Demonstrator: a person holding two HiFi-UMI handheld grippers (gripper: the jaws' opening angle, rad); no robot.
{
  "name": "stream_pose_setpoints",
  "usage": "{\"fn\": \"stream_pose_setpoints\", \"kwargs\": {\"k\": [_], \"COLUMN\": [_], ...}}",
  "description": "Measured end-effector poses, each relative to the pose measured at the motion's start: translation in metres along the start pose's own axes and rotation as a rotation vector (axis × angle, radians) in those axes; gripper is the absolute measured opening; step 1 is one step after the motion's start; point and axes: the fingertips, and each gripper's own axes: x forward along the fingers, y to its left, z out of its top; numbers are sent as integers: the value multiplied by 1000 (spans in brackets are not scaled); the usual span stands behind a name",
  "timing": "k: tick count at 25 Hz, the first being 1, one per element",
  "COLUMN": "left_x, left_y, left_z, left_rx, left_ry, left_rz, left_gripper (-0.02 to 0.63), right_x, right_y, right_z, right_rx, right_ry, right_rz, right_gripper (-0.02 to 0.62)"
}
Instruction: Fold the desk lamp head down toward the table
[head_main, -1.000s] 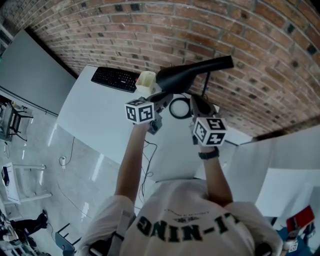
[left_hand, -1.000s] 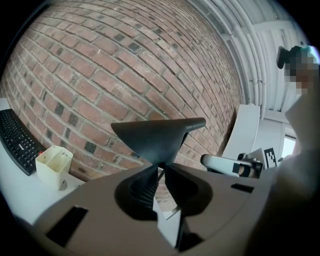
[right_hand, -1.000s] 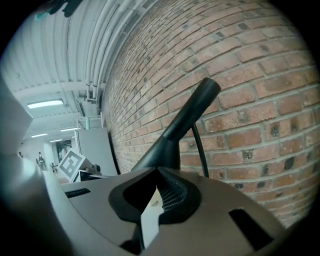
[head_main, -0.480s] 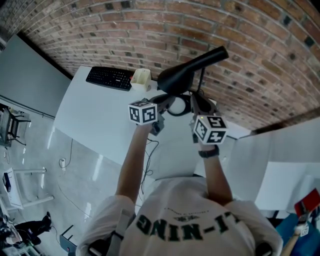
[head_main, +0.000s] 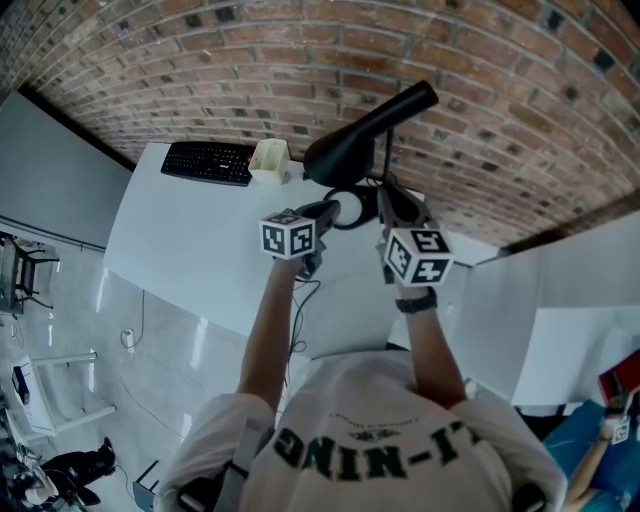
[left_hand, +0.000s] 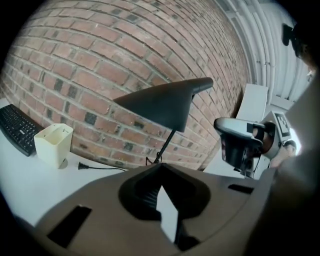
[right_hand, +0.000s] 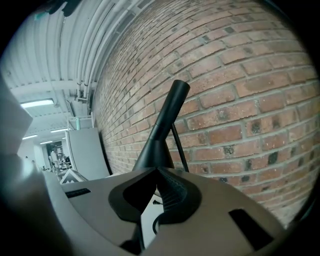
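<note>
Fingers (left_hand: 145, 192) of the left gripper (left_hand: 161, 172) are closed tip to tip, having just finished closing, and nothing is between them. Fingers (right_hand: 172, 192) of the right gripper (right_hand: 157, 175) are also drawn together at the tips, leaving only a thin slit, with nothing gripped.

Desk lamp head (head_main: 350, 145): black, cone-shaped, raised above the table (head_main: 190, 230) close to the brick wall (head_main: 300, 60). In the head view its wide mouth sits lower left and its narrow neck rises to the upper right. A thin rod (head_main: 388, 155) runs down from it toward the ring-shaped base (head_main: 350, 208) on the tabletop.

Neither gripper touches the lamp head. In the head view both tips sit below it, one on each side of the base ring. The left tip lies at the ring's edge, and contact there cannot be confirmed. In the left gripper view the lamp head stands ahead of and above the jaws. The right gripper view shows it from the narrow end, also ahead and above.

Left of the lamp, a cream container (head_main: 270, 158) stands by the wall, with a black keyboard (head_main: 208, 162) just beyond it. A plug and cord (left_hand: 97, 167) lie on the table between container and lamp.
</note>
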Motion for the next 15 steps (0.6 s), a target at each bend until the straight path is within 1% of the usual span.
{"fn": "stream_pose_setpoints", "kwargs": {"k": [3,7,10,15], "left_x": [-4,-24,-46,-86], "left_y": [-2,-8,-13,-37], "left_z": [-9,0,17,51], "left_rx": [-4,-4,47,167], "left_ry": [7,-43,-104,-227], "left_rz": [2,23,79,176], "left_gripper": [-2,-2,-2,-2], "right_x": [-1,-4,-7,-19], "right_y": [-9,-9,-5,6], "right_z": [-1,4,6,5], "right_rx": [9,12,3,-37], "right_ry": [1,-10,-19,-25], "right_rz": [-17,-28,-26,-28], "right_gripper": [6,6,6,6]}}
